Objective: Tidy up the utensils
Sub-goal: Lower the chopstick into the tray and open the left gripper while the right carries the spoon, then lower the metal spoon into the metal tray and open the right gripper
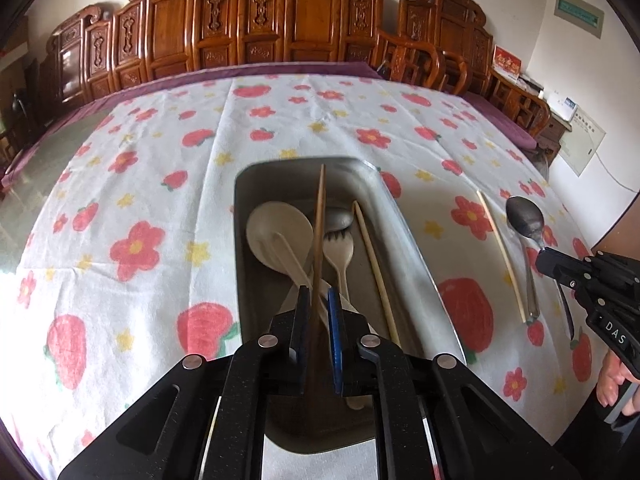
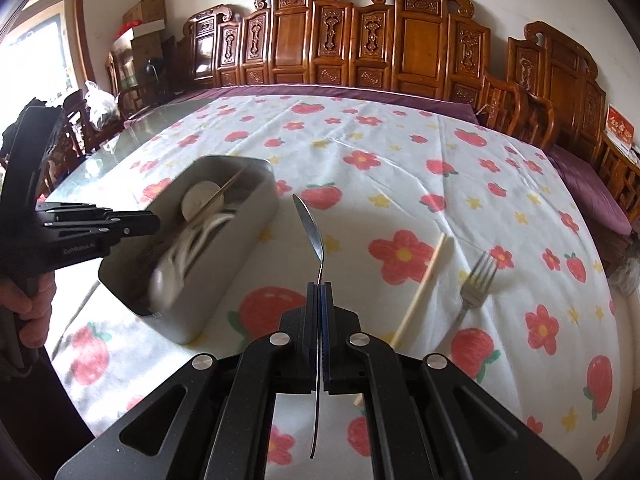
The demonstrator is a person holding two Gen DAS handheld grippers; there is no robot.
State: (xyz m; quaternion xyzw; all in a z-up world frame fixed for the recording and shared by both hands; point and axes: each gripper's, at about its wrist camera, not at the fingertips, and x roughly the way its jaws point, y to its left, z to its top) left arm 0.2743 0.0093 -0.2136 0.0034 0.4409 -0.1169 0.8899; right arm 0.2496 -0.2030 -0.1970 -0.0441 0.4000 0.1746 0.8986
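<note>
Setting: carved wooden chairs (image 2: 420, 44) line the far side of a table (image 1: 52, 168) under a strawberry-print cloth (image 1: 280, 120).
Tray: grey metal tray (image 1: 404, 216) just ahead of the left gripper (image 1: 319, 308); it holds a pale plastic spoon (image 1: 276, 232), a pale fork (image 1: 340, 256), a light chopstick (image 1: 376, 272) and a dark spoon bowl half buried under them.
Left jaws: slightly apart around a brown chopstick (image 1: 320, 216); long axis runs to 12 o'clock, tip above the tray's far end. Whether the pads press on it I cannot tell.
Right jaws: right gripper (image 2: 319, 292) clamped on the handle of a metal spoon (image 2: 310, 224), lifted clear of the cloth, bowl toward 12 o'clock.
Key relation: tray (image 2: 256, 216) lies at 10 o'clock from the right jaws, near; its long axis runs 1 to 7 o'clock there, so the spoon likely needs turning to lie along it.
Left on cloth: one chopstick (image 2: 420, 300) and a metal fork (image 2: 476, 284), at 2 to 3 o'clock of the right jaws; right hand nearer.
Hidden: tray's near end sits behind the left gripper; tray contents blurred in right view.
</note>
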